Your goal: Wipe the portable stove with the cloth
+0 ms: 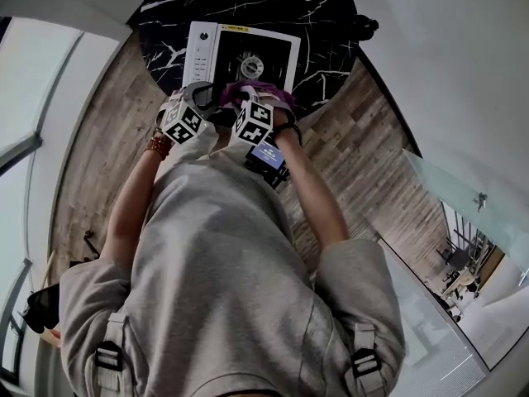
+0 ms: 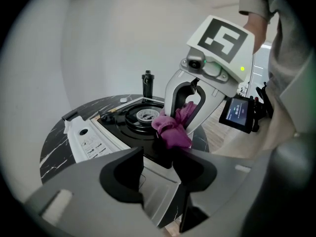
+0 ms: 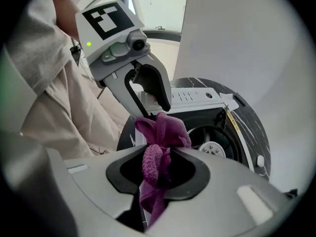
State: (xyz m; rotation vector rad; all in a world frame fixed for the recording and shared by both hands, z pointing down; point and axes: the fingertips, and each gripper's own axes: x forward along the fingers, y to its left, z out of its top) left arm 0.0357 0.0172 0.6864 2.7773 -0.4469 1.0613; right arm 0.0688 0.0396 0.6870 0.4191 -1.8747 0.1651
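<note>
The purple cloth (image 3: 165, 132) is pinched between the closed jaws of the right gripper (image 3: 157, 174). A bunched lobe stands ahead of the pads and a loose tail hangs below them. In the left gripper view this bundle is seen at the near edge of the portable stove (image 1: 202, 52), on its black top and short of the round burner (image 1: 250, 64). It appears to rest on that surface, though contact cannot be confirmed. The stove itself sits on a round black marble table (image 1: 322, 15). The left gripper (image 2: 159, 172) is held with its jaws wide apart and nothing between them, just above the stove's near white rim and close beside the right gripper. The cloth is judged to be light, soft and nappy. It is easily crumpled, not likely to slip from rubber pads, and in no way fragile. Because it folds on itself, only the lobe outside the jaws can be pressed to the surface, so a grip near the middle of the bundle, as now held, is thought suitable. The stove is judged rigid and fairly light, with a smooth top and thin raised burner parts that could catch the fabric. It could slide on the polished marble if pushed hard, and it is best steadied at its white rim or side panel.
</note>
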